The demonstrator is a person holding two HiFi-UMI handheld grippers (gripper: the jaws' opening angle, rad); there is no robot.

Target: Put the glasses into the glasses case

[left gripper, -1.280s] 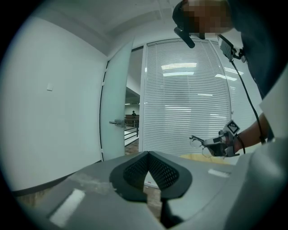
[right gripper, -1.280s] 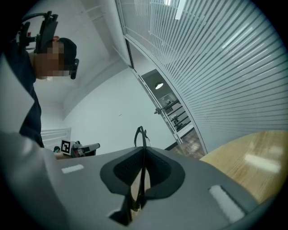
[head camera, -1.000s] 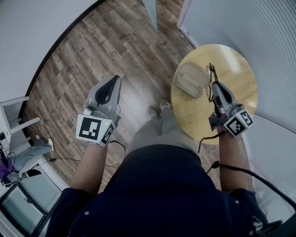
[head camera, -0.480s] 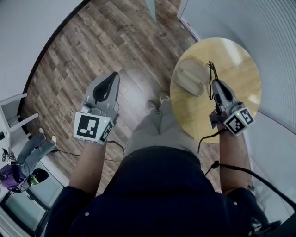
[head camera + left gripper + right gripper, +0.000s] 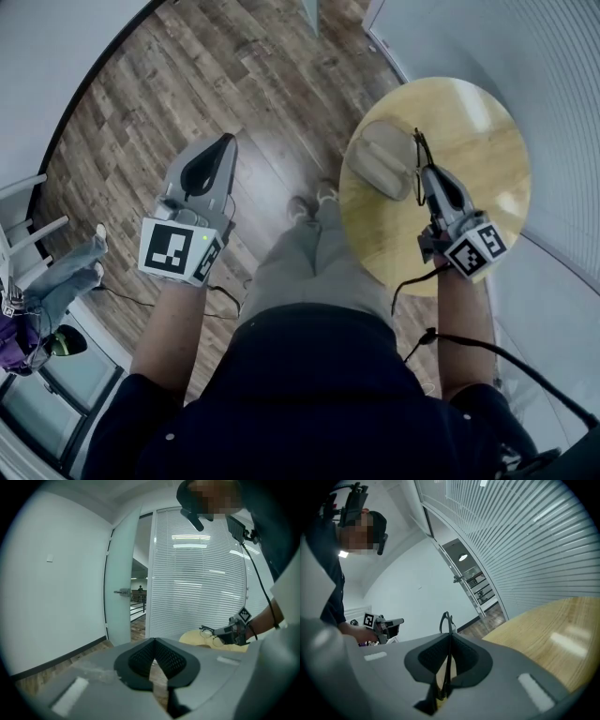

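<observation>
Jaws of my right gripper (image 5: 424,174) are pinched nearly closed on the thin frame of the glasses (image 5: 418,150), just beside the glasses case (image 5: 382,157) on the desk (image 5: 469,122). Left gripper (image 5: 225,142) jaws are closed and empty, well apart over the floor (image 5: 234,66). My judgement: steady the case with the left, then lower the glasses gently.
</observation>
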